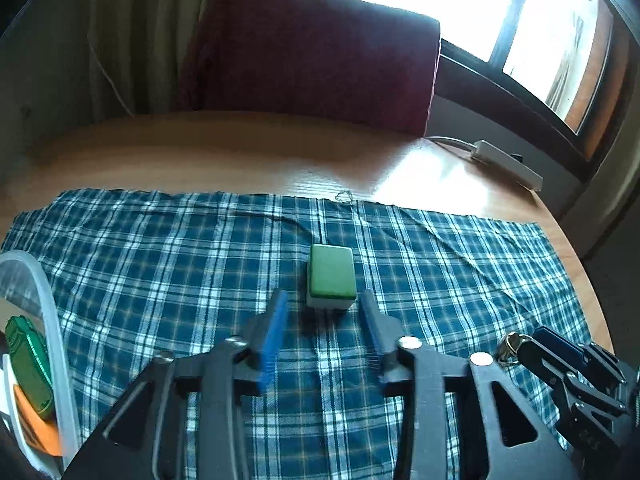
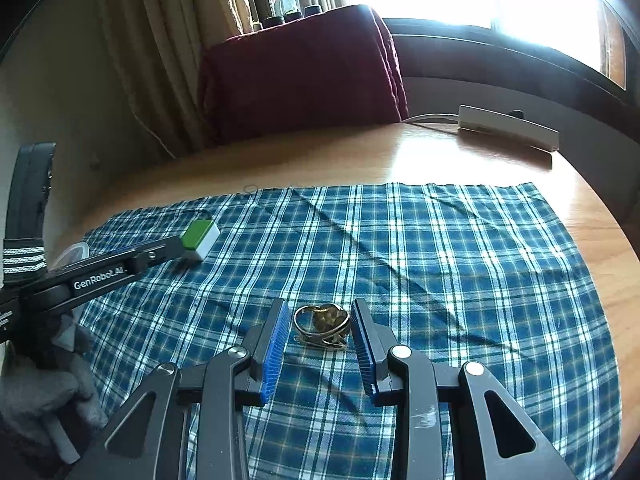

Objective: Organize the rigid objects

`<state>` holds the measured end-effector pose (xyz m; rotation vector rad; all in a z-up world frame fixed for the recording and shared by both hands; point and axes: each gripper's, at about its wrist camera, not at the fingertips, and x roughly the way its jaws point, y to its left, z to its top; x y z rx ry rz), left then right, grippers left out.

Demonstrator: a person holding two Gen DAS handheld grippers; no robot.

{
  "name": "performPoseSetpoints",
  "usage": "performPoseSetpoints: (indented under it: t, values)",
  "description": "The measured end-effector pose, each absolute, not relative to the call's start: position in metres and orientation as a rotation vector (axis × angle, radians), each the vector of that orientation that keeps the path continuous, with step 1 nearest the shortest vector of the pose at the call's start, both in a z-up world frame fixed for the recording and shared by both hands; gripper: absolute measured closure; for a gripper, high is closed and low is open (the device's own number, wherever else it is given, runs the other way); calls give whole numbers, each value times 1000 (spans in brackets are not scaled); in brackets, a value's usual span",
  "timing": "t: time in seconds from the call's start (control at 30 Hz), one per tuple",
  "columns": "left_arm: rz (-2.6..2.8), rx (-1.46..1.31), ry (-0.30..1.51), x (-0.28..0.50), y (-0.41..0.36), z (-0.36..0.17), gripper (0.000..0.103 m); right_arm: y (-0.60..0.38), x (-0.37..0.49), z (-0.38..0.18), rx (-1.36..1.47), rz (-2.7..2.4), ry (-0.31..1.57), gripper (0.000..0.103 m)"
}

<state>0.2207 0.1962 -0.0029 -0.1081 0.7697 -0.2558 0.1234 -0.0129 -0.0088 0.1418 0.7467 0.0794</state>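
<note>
Judging by the container [image 1: 60, 340] at near left already holding pieces, sorting is partway: left gripper [image 1: 322, 304] gapes before the green tile [image 1: 331, 276], right gripper [image 2: 320, 316] gapes around the ring [image 2: 322, 324] on the cloth [image 2: 440, 260].

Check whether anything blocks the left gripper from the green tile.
Nothing visible does. The green tile lies alone on the plaid cloth, just beyond the open left gripper, with bare cloth between the fingertips and the tile.
</note>
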Motion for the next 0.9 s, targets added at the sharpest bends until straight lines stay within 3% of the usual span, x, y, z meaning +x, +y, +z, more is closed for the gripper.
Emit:
performPoseSetpoints:
  t: [0.07, 0.3, 0.37, 0.47, 0.63, 0.9]
  values:
    - [-266, -112, 779, 224, 194, -4, 43, -13, 125, -10, 142, 83, 752, 69]
    - [-275, -84, 814, 246, 174, -13, 42, -12, 129, -15, 146, 72, 781, 68]
    - [-269, -74, 821, 252, 171, -17, 51, -14, 129, -17, 148, 66, 786, 64]
    - [-266, -68, 813, 255, 166, -18, 69, -17, 133, -20, 163, 65, 809, 45]
    - [-284, -86, 788, 247, 172, -16, 72, -26, 128, -16, 191, 62, 800, 40]
    - [-319, -113, 727, 219, 194, 1, 73, -41, 135, -19, 233, 31, 810, 40]
